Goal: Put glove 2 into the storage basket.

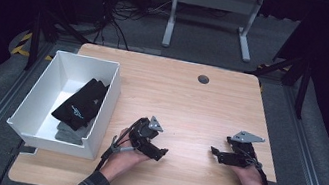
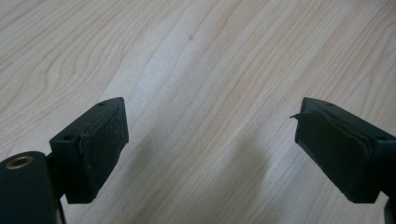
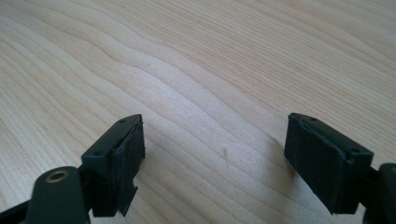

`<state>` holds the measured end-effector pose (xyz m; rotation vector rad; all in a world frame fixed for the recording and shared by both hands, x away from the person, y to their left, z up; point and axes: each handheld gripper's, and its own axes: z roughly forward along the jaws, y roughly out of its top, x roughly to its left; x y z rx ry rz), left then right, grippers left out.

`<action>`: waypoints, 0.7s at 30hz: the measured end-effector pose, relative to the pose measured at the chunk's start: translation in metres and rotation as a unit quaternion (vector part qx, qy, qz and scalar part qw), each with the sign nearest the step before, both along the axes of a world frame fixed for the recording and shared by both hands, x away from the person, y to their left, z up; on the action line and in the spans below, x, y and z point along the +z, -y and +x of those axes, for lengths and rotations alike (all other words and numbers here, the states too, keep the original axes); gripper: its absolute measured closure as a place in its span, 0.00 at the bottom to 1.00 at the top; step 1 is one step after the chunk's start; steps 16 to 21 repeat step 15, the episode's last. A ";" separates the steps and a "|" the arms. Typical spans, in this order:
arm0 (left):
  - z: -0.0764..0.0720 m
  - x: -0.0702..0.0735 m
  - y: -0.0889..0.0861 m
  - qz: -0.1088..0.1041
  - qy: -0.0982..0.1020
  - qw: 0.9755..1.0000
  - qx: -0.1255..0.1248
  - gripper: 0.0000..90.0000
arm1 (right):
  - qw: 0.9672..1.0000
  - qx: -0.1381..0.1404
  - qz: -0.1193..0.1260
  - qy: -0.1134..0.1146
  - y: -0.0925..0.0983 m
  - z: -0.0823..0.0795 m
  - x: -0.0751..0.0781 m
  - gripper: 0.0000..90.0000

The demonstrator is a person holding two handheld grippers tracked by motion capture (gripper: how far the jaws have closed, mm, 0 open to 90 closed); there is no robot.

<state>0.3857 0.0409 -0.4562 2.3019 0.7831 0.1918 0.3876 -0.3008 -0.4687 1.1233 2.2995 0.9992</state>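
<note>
well left of the left gripper (image 1: 164,152), black garment (image 1: 80,104) in white bin (image 1: 35,100)

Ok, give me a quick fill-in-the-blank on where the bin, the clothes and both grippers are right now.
1. The black cloth lies inside the white ____.
2. Nothing is between the fingers of the left gripper, so it is ____.
3. The right gripper points toward the table's ____ side.
4. The bin stands nearest the ____ gripper.

Missing words: bin; open; left; left
</note>
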 end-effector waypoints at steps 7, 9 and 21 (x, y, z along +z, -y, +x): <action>-0.004 -0.015 0.002 0.015 0.026 1.000 0.003 0.06 | 1.000 0.001 0.000 0.000 0.000 0.000 0.000 0.23; -0.003 -0.016 0.002 0.013 0.027 1.000 -0.003 0.05 | 1.000 0.001 0.000 0.000 0.000 0.000 0.000 0.23; -0.003 -0.020 0.000 -0.001 0.035 0.999 -0.010 0.02 | 1.000 0.000 0.000 0.000 0.000 0.000 0.000 0.23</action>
